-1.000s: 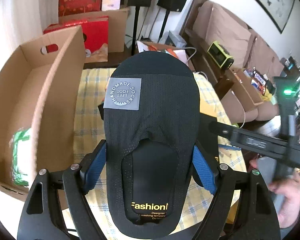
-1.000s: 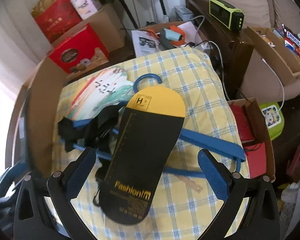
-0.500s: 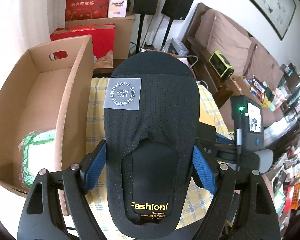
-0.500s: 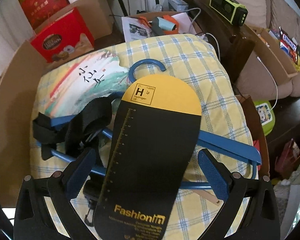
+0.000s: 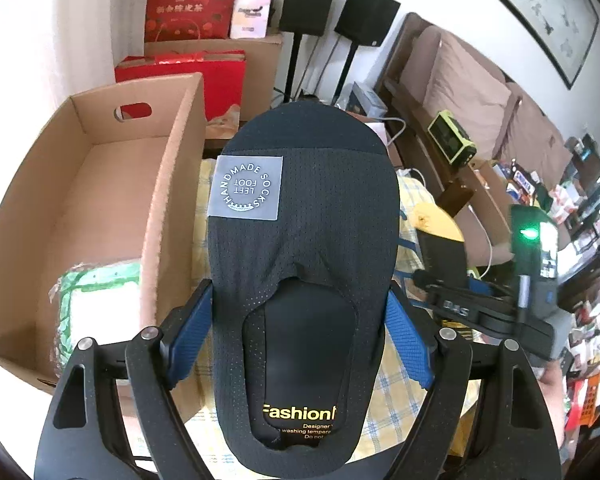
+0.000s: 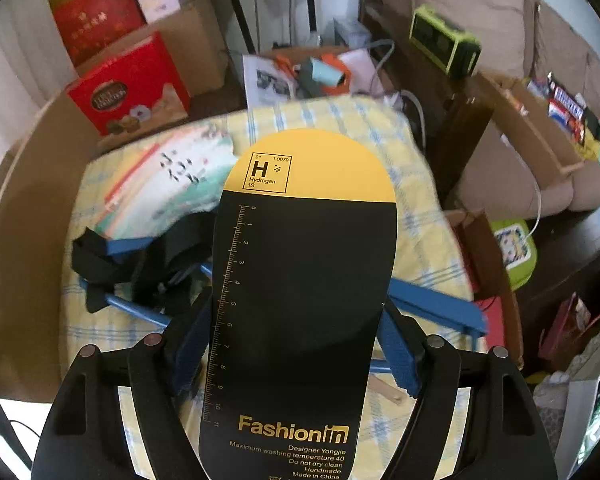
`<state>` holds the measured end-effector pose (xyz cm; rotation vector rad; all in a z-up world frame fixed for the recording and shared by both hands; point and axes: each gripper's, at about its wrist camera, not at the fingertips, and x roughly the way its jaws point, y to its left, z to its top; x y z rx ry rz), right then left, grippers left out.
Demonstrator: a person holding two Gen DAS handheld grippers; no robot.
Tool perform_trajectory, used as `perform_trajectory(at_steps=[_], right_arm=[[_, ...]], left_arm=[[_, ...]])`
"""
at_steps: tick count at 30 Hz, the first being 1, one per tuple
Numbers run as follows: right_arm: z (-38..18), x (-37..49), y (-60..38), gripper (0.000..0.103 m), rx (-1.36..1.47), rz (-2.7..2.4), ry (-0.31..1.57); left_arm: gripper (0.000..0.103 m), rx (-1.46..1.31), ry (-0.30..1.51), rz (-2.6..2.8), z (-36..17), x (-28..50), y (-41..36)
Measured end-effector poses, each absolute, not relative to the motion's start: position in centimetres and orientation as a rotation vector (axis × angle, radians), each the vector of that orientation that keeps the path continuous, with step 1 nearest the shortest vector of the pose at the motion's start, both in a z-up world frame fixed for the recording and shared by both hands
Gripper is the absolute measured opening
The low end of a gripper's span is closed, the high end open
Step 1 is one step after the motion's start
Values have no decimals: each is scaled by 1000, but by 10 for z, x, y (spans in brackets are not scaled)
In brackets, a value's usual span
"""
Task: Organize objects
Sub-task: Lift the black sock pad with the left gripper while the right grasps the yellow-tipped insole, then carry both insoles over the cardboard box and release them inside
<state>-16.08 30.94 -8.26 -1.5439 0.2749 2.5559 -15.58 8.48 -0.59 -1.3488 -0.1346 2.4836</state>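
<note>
A black sock on its card (image 5: pixel 304 208), labelled for the left foot, fills the left wrist view, and my left gripper (image 5: pixel 300 332) is shut on its sides. It hangs over the yellow checked cloth (image 5: pixel 392 392) beside the open cardboard box (image 5: pixel 172 184). My right gripper (image 6: pixel 296 344) is closing its jaws on a black and yellow sock card (image 6: pixel 308 264), and the blue pads (image 6: pixel 396 348) touch both card edges. The left wrist view shows that right gripper (image 5: pixel 480 312) at the right, with the card's yellow end (image 5: pixel 436 220) above it.
A green and white packet (image 5: pixel 96 300) lies in the box. On the cloth (image 6: pixel 340 120) are a blue hanger (image 6: pixel 432 312), black straps (image 6: pixel 140 264) and a printed packet (image 6: pixel 168 184). Red gift boxes (image 6: pixel 128 88), speakers and a sofa stand behind.
The right gripper's jaws have come in from wide apart onto the edges of the black and yellow card. The left gripper has drawn back and up a little with the sock.
</note>
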Motion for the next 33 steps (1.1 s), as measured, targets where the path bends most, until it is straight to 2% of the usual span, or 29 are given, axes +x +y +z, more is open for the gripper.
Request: perform_trajectory(at_steps=[9, 19, 29, 33], right_arm=[[-21, -146, 283, 77, -1415, 2727, 237], [24, -153, 218, 77, -1419, 2919, 202], [36, -171, 132, 77, -1513, 3033, 105], [29, -183, 100, 77, -1601, 3054, 131]], left_arm=[[80, -1308, -158, 2532, 15, -156, 67], [80, -1305, -161, 2614, 37, -158, 19], [80, -1392, -165, 2703, 35, -169, -53], [80, -1446, -186, 2723, 26, -176, -79]])
